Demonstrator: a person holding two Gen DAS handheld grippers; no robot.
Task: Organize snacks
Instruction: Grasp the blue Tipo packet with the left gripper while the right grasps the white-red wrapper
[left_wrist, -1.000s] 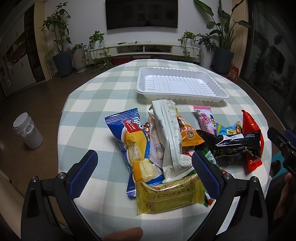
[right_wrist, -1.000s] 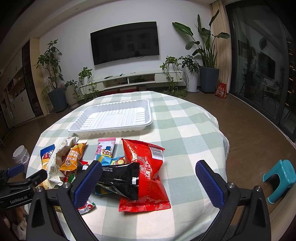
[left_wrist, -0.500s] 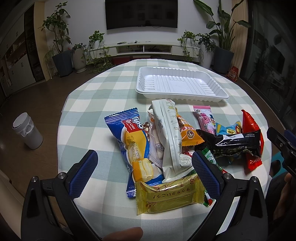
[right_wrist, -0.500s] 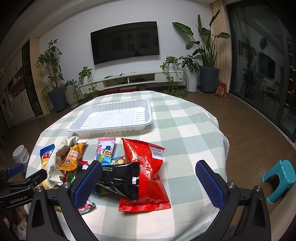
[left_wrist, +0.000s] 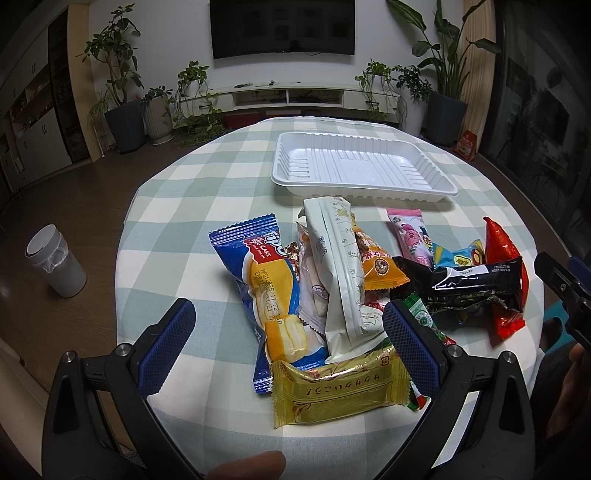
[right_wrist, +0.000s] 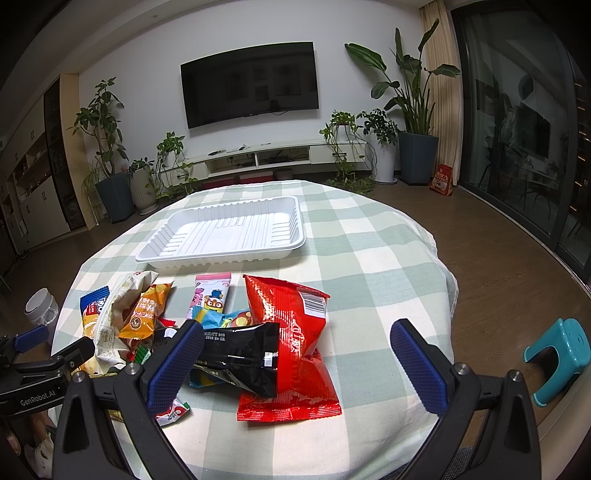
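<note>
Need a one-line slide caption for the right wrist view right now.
Open right gripper poised over a black packet lying across a red chip bag, with the empty white tray waiting behind the pile.

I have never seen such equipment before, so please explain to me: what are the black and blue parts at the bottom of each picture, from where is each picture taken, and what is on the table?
Those parts are hand-held grippers, one in each of a person's hands; no robot is present. Each carries a camera looking forward between its two blue-padded fingers. One picture comes from the left gripper, the other from the right gripper. Both are open and hold nothing. On the round table with a checked cloth lies a heap of snack packets, among them a gold packet, a red bag and a black packet. Behind them stands an empty white tray.
</note>
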